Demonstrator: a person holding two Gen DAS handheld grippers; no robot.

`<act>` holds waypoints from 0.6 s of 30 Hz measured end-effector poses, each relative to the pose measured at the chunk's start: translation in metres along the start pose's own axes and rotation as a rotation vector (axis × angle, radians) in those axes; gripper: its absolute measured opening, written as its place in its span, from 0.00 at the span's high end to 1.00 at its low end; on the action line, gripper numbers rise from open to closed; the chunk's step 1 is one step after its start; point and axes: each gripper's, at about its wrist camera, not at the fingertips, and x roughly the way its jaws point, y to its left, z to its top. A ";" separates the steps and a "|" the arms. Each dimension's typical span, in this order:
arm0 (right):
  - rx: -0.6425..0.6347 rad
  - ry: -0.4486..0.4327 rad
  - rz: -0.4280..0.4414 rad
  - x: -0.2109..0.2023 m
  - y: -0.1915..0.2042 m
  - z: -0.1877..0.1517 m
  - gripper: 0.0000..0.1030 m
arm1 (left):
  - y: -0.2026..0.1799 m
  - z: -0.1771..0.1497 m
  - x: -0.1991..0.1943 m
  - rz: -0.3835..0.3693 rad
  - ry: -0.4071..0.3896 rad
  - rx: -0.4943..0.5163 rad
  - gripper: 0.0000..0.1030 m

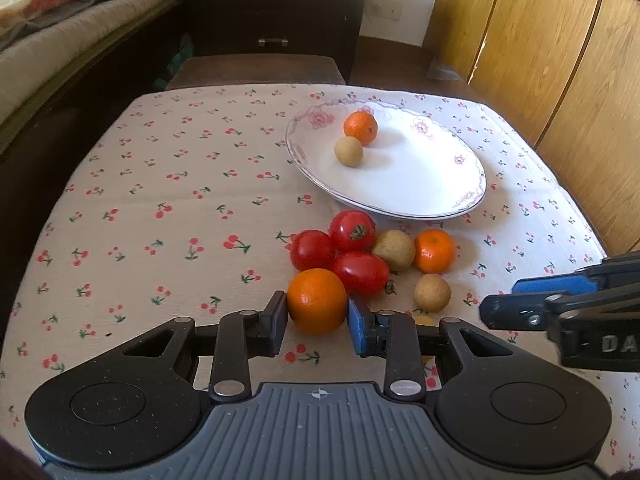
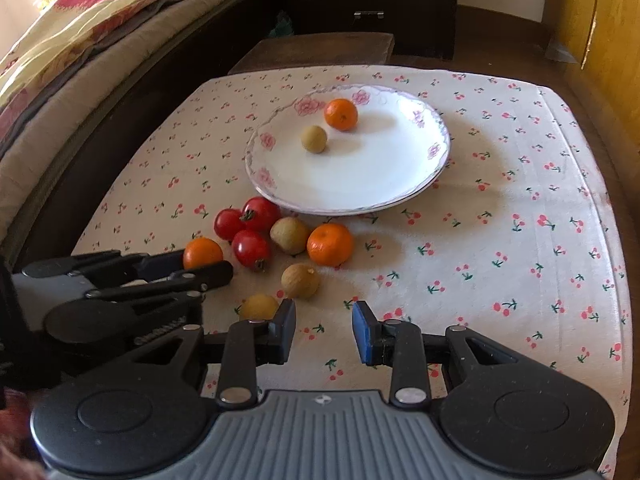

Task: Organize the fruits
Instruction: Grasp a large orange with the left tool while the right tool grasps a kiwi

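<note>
left gripper (image 1: 318, 318) has its pads against both sides of the nearest orange (image 1: 317, 301), pinching it on the cherry-print surface (image 1: 160, 184); whether the fruit is lifted or resting i cannot tell. right gripper (image 2: 324, 330) stands with a gap between its pads and nothing in it, on the near side of the plate (image 2: 436, 152), with a pale brown fruit (image 2: 259, 307) just beside its left finger.

next out toward the plate lies the loose cluster: another brown fruit (image 1: 432, 292), three tomatoes (image 1: 352, 231) touching one another, a third brown fruit (image 1: 394, 250) and a second orange (image 1: 434, 251), all just short of the plate's near rim. on the plate sit a small orange (image 1: 360, 128) and a brown fruit (image 1: 349, 151), touching.

risks, as i judge them: the held orange is round and smooth, so a grip off its widest line could squeeze it out forward into the tomato (image 1: 361, 274) touching it and scatter the cluster. set down carelessly on the shallow plate, it may roll and knock the two fruits there over the rim.
</note>
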 end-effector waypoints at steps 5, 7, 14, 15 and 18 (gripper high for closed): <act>-0.042 0.018 0.037 0.009 0.015 -0.005 0.68 | 0.006 -0.004 -0.010 -0.004 0.007 0.011 0.61; -0.060 0.024 0.046 0.015 0.021 -0.006 0.68 | 0.009 -0.005 -0.012 0.001 0.011 0.013 0.61; -0.102 0.041 0.042 0.034 0.035 -0.004 0.68 | 0.017 -0.010 -0.011 0.008 0.036 0.007 0.61; -0.113 0.041 0.037 0.036 0.037 -0.005 0.68 | 0.018 -0.010 -0.010 0.010 0.041 0.008 0.61; -0.152 0.038 0.019 0.039 0.043 -0.007 0.69 | 0.020 -0.011 -0.008 0.011 0.047 0.006 0.61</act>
